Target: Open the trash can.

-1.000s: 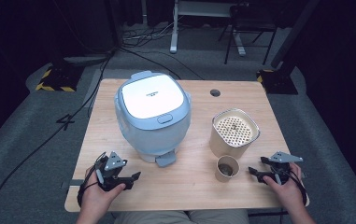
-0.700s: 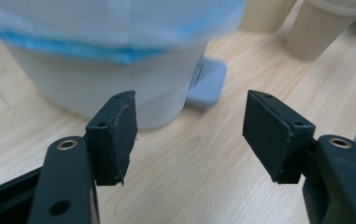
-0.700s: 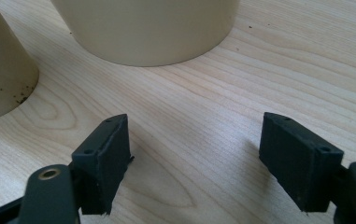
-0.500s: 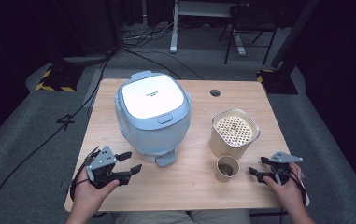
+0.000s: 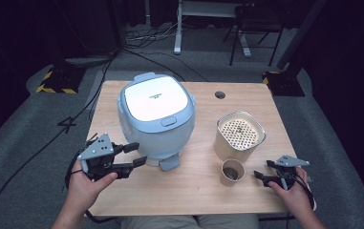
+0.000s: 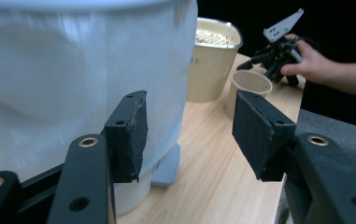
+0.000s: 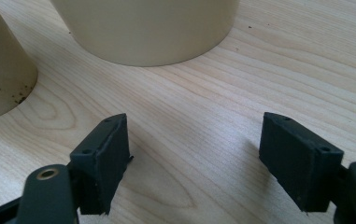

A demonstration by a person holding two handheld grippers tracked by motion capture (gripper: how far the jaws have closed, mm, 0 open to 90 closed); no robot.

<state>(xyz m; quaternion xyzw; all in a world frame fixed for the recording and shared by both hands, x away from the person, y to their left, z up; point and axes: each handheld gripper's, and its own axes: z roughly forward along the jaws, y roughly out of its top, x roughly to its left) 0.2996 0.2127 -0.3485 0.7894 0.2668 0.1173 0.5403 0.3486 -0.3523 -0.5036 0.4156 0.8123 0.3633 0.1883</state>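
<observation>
A wooden table (image 5: pixel 179 191) seen from above, with a person seated at its near edge holding a pair of tongs in each hand. A pale blue rice cooker (image 5: pixel 155 119) with its lid shut stands left of centre. To its right stands a cream container (image 5: pixel 238 136) filled with pale grains, and just in front of that a small cream cup (image 5: pixel 231 172).

The left tongs (image 5: pixel 140 155) are raised off the table with their jaws wide apart and holding nothing. They point to the person's right, straight at the cooker's lower front, very near its wall and the latch tab (image 5: pixel 169 163) at its base. From the left gripper view the cooker's white side (image 6: pixel 73 79) sits just beyond the left-hand jaw.

The right tongs (image 5: pixel 262 170) rest low at the table's near right, jaws also wide and empty, pointing left toward the cup, close beside it but apart.

The left hand (image 5: pixel 85 183) is much the nearer to the cooker, so any move on it likely falls to that side
</observation>
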